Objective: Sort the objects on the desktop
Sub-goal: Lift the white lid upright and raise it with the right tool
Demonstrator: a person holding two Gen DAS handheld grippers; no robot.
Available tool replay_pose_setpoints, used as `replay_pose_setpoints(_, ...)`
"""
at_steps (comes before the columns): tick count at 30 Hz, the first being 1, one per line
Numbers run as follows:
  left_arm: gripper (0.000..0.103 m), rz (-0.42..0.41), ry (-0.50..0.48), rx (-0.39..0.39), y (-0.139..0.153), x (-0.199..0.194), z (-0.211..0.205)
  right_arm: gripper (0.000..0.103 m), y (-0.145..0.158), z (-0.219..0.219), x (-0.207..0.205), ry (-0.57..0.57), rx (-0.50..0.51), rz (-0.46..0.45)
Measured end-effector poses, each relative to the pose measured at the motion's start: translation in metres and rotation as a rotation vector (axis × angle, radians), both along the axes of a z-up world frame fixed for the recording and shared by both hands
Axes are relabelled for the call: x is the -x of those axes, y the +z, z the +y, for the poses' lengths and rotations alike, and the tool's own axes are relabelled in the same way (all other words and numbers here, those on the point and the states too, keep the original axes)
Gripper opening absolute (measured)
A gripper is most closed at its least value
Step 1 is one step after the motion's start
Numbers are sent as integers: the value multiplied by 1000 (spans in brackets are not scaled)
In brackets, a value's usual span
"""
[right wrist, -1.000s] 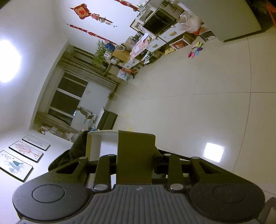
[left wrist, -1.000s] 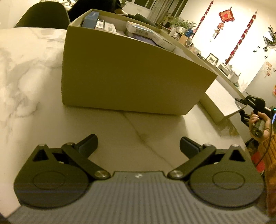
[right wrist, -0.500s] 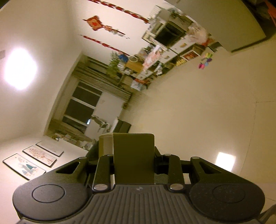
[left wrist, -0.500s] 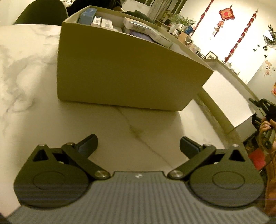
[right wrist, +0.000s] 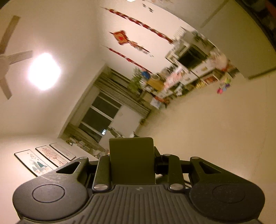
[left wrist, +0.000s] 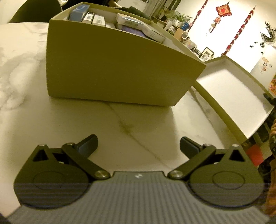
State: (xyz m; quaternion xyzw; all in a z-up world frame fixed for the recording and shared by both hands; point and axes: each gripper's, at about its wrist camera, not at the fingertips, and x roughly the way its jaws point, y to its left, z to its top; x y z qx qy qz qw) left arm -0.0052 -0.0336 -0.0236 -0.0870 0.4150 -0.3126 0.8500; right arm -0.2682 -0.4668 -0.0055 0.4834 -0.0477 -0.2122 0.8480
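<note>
An open olive cardboard box (left wrist: 113, 69) stands on the marble table (left wrist: 22, 86), with several small packaged items (left wrist: 129, 21) inside. My left gripper (left wrist: 138, 144) is open and empty, low over the table in front of the box. The box lid (left wrist: 231, 86), white inside, is held tilted in the air to the right of the box. My right gripper (right wrist: 132, 165) is shut on the lid's olive rim (right wrist: 132, 162), which fills the gap between its fingers; it shows at the far right of the left wrist view (left wrist: 270, 103).
A dark chair (left wrist: 34, 10) stands behind the table at the back left. The right wrist view is tilted toward the ceiling lamp (right wrist: 44, 71), windows (right wrist: 100, 118) and cluttered shelves (right wrist: 189, 69). Red decorations (left wrist: 222, 10) hang on the far wall.
The lid has risen and swung in toward the box on the right. The right wrist view has tilted up toward the ceiling. My left gripper stays open and has moved slightly relative to the box.
</note>
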Motion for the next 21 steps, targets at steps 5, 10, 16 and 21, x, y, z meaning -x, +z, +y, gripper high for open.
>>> replay_pose_setpoints(5,103,8,-14,4,0,3,-2,32,19,11,15,4,108,-7)
replay_pose_setpoints(10,103,8,-20,7,1,6,-3,32,38,30,26,22,246,-2)
replay_pose_setpoints(16,103,4,-31,13,4,12,-2,32,59,55,38,47,401,6)
replay_pose_setpoints(21,103,-3,-44,17,7,18,-3,32,74,82,49,75,522,8)
